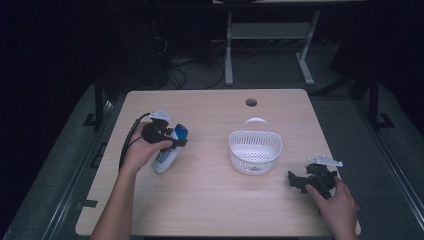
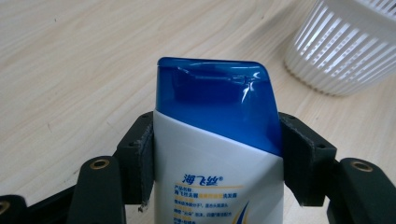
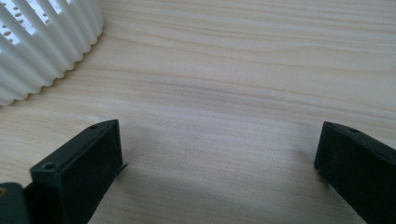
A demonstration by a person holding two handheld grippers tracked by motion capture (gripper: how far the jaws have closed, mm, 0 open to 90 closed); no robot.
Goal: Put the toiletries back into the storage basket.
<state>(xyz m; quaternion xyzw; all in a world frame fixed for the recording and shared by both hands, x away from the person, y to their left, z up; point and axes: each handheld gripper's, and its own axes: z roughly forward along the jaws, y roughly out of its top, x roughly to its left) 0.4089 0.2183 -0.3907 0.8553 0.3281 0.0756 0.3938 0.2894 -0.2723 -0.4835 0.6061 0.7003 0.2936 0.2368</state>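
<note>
While the left gripper (image 2: 212, 154) clamps a white bottle (image 2: 217, 177) just below its blue cap (image 2: 217, 100), the bottle tilts over the table (image 1: 210, 200), left of the white basket (image 1: 255, 150). Smooth, stiff plastic looks slippery; the flat sides below the cap seem the safest hold. The right gripper (image 3: 219, 163) rests nearby, jaws apart and empty.

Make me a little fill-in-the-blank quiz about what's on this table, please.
1. The left tool is clamped on a white bottle with a ____ cap.
2. The white basket stands ____ the two tools.
3. The right tool has its jaws ____, with nothing between them.
4. The table has a ____ hole near its far edge.

Missing words: blue; between; open; round
</note>
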